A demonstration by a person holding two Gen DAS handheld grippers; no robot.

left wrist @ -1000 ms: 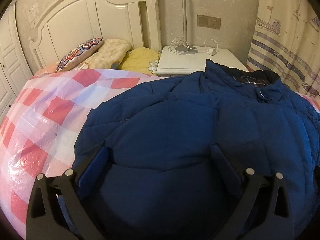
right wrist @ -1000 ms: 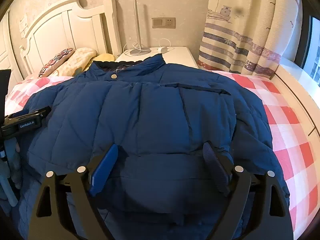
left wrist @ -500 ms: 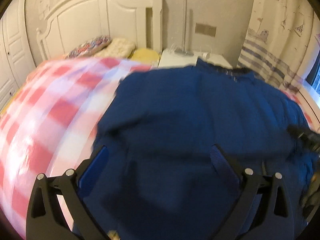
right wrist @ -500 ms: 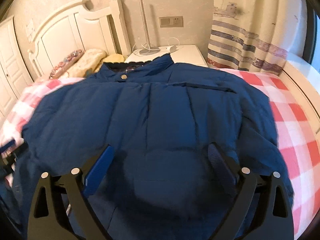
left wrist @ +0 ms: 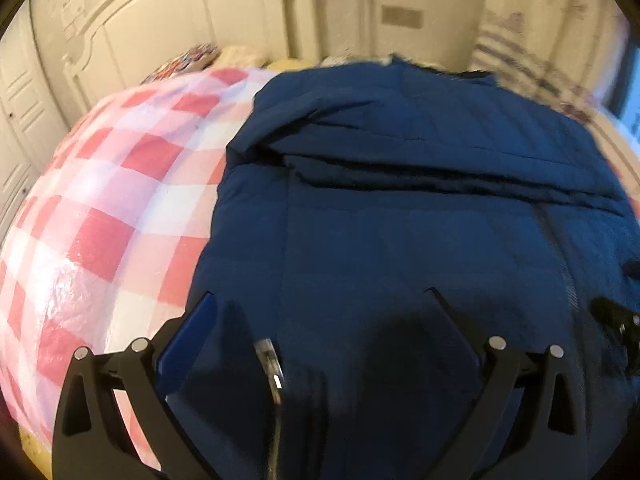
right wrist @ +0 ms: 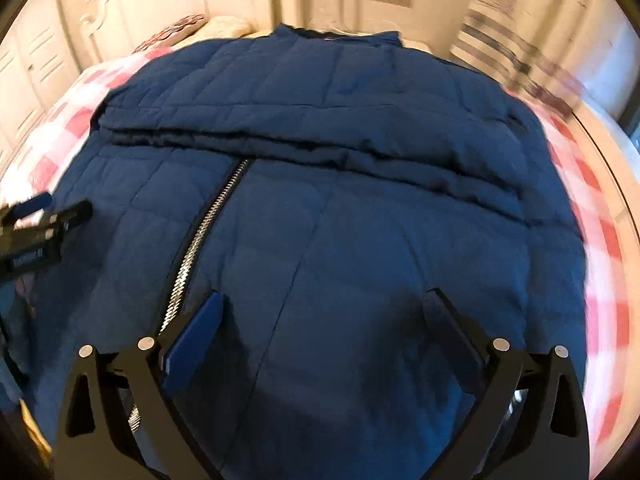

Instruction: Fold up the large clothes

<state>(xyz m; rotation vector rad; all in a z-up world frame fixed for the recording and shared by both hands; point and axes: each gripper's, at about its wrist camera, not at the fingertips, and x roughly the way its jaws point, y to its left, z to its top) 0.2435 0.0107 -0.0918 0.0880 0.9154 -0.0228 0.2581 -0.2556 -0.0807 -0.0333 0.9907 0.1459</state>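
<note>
A large dark blue quilted jacket (left wrist: 400, 200) lies flat on the bed, collar toward the headboard. A sleeve is folded as a band across its chest (right wrist: 320, 144), and a silver zipper (right wrist: 208, 232) runs down below the band. My left gripper (left wrist: 320, 296) hovers open over the jacket's left lower part, close to its edge. My right gripper (right wrist: 323, 297) hangs over the lower right part; its jaws are opening, and no cloth is pinched between them. The left gripper (right wrist: 36, 232) shows at the left edge of the right wrist view.
The red and white checked bed cover (left wrist: 100, 200) spreads left of the jacket and also right of it (right wrist: 600, 240). A white headboard (left wrist: 160, 28) and pillows (left wrist: 192, 54) are at the far end. A striped curtain (right wrist: 520, 52) hangs at the back right.
Both grippers have drawn back toward the jacket's hem, so the sleeve fold and zipper have come into view. The right gripper's jaws have spread a little wider. The views are blurred by motion.
</note>
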